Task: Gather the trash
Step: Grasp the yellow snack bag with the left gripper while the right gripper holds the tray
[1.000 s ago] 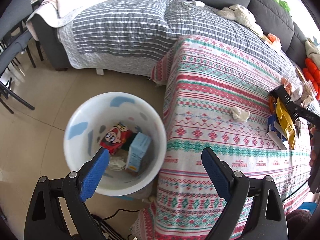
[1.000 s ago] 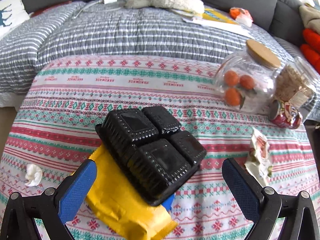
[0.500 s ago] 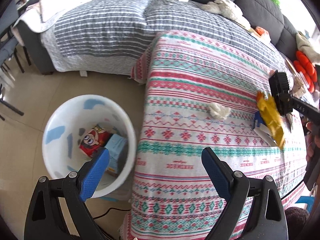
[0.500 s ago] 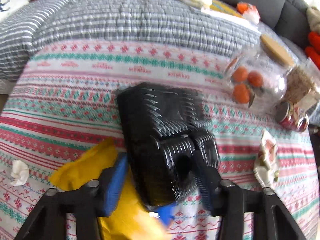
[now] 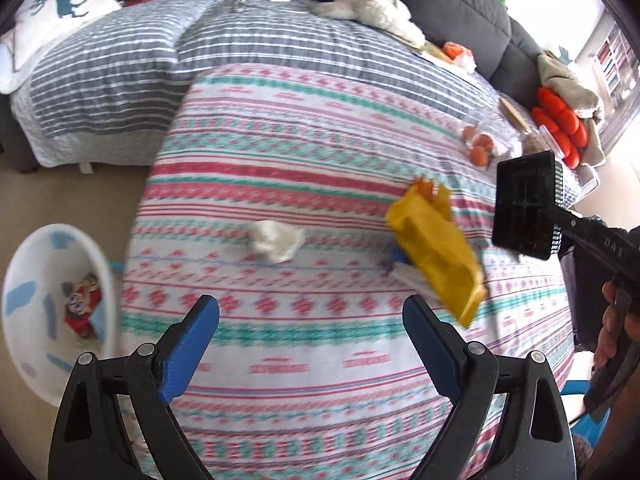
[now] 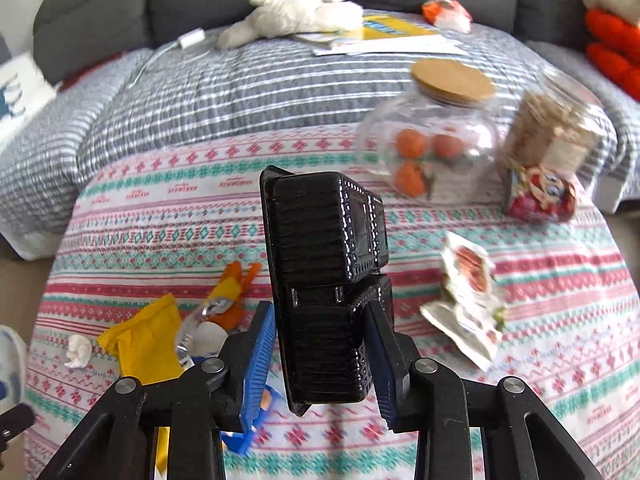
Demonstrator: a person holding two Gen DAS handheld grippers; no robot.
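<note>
The right tongs [image 6: 320, 354] are clamped on a black plastic tray [image 6: 326, 280], their blue pads pressing its two sides; the tray stands on edge, lifted clear of the counter [image 6: 560, 320] with its patterned red, green and white cloth. In the left wrist view the same tray [image 5: 524, 204] hangs in the air at the right, above the cloth. The left tongs [image 5: 312, 344] are spread wide with nothing between them, hovering over the near part of the counter.

Below and left of the held tray lies a yellow wrapper [image 6: 140, 340], partly over a blue and white packet [image 6: 248, 436], with an orange wrapper [image 6: 232, 292] just beyond it. A crumpled white tissue [image 5: 276, 238] lies on the cloth well to the left of the yellow wrapper. To the right of the tray lies a crumpled white wrapper with red print [image 6: 468, 304].

Farther back on the counter stand a round glass jar with a cork lid [image 6: 436, 152] holding orange fruits, a second jar [image 6: 556, 136] beside it, and a small red package [image 6: 540, 196] with a cartoon face in front of that.

On the floor left of the counter stands a white bin [image 5: 24, 276] with some trash inside.
</note>
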